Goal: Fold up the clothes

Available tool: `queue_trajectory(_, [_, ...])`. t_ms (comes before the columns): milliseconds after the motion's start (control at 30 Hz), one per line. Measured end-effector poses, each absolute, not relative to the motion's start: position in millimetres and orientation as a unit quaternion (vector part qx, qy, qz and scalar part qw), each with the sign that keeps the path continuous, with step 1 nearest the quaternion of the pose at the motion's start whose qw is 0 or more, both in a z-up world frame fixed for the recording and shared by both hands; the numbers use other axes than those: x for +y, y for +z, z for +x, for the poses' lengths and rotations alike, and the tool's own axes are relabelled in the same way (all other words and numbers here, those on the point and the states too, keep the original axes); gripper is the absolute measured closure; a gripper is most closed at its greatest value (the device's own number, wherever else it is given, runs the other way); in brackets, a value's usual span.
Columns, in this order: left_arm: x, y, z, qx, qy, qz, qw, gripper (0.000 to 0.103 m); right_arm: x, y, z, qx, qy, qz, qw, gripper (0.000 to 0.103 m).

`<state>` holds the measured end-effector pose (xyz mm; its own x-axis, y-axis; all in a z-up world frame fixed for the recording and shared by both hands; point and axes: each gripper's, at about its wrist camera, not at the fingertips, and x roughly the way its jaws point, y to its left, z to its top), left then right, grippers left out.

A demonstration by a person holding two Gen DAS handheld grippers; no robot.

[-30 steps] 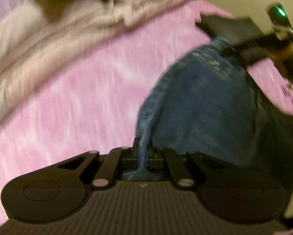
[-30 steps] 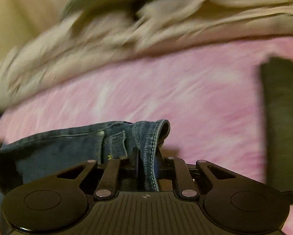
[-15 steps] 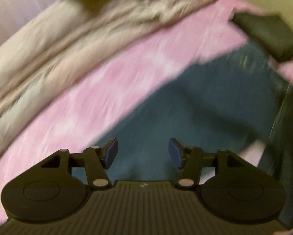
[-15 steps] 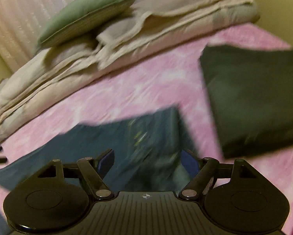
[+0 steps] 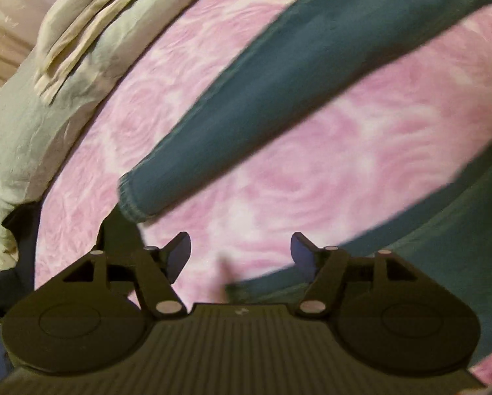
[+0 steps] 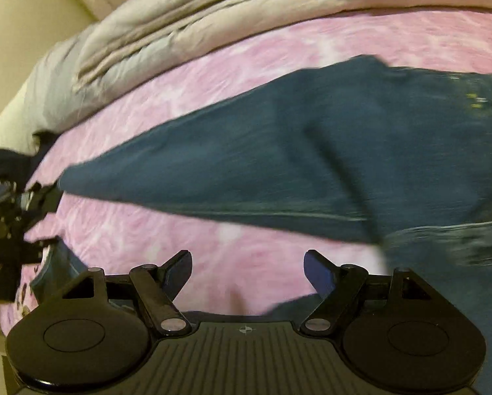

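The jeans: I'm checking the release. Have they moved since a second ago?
Yes. The jeans were pinched up in both grippers; now they lie spread on the pink bedspread, legs apart.

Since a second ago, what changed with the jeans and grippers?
Both let go: the left gripper and right gripper, then shut on denim, have just opened with nothing between them. The jeans now lie spread on the pink sheet. The bedding piled behind is unchanged.

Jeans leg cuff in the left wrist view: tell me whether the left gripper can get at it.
Probably yes. The left gripper is open with nothing between its jaws, and the cuff lies flat on the pink bedspread just ahead, uncovered.
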<state>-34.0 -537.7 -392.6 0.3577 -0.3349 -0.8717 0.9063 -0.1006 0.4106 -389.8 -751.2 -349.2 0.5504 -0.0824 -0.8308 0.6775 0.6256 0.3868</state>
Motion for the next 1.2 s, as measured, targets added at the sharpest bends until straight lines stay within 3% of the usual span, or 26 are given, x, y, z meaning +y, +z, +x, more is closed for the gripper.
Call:
queue_trajectory(200, [-548, -404, 78, 0.319, -0.535, 0.432, 0.653, 0.029, -713, -359, -338, 0.421, -0.263, 0.360, 0.790, 0.025])
queue_trajectory(433, [-566, -421, 149, 0.391, -0.605, 0.320, 0.615, 0.031, -681, -377, -298, 0.439, -0.280, 0.361, 0.774, 0.021])
queue_trajectory(467, [-569, -423, 152, 0.401, -0.610, 0.314, 0.608, 0.039, -678, -378, -294, 0.441, -0.281, 0.362, 0.772, 0.021])
queue_trajectory(533, [-571, -422, 156, 0.417, -0.618, 0.306, 0.591, 0.068, -672, -377, -286, 0.444, -0.280, 0.361, 0.771, 0.021])
queue_trajectory(567, [-568, -413, 158, 0.421, -0.621, 0.304, 0.588, 0.090, -670, -375, -283, 0.446, -0.280, 0.360, 0.770, 0.021])
queue_trajectory(600, [-566, -402, 159, 0.425, -0.623, 0.301, 0.584, 0.093, -668, -373, -281, 0.446, -0.280, 0.359, 0.770, 0.021])
queue_trajectory(900, [-561, -265, 188, 0.404, -0.619, 0.222, 0.636, 0.092, -663, -341, -271, 0.436, -0.284, 0.354, 0.777, 0.021])
queue_trajectory(1033, [-566, -272, 178, 0.386, -0.564, 0.288, 0.671, 0.090, -661, -334, -283, 0.431, -0.296, 0.362, 0.772, 0.021])
queue_trajectory(1200, [-537, -307, 144, 0.389, -0.533, 0.337, 0.672, 0.074, -659, -332, -323, 0.429, -0.333, 0.371, 0.753, 0.021])
